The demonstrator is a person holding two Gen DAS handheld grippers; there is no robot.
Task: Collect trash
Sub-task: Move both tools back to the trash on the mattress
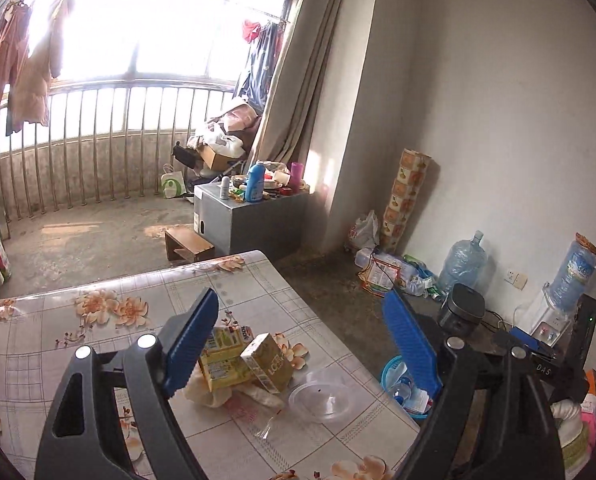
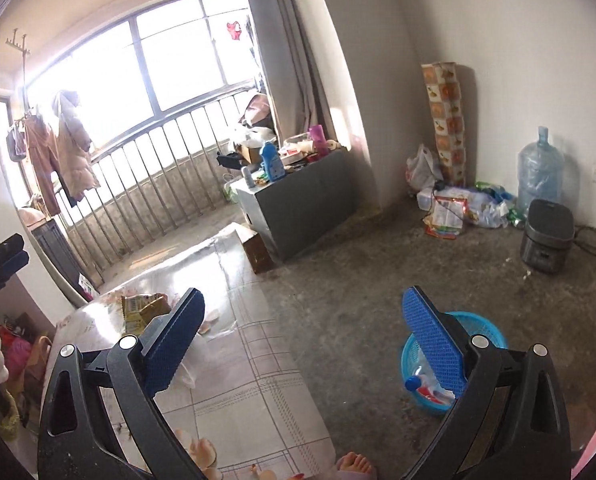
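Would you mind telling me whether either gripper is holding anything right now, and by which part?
Nothing is held. The left gripper and right gripper are both open and empty; the yellow cartons lie on the table.

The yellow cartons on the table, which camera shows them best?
The left wrist view. The yellow cartons lie close and sharp there, with printed faces visible between the open left gripper. The right wrist view shows them far off, small, in glare, partly behind a finger.
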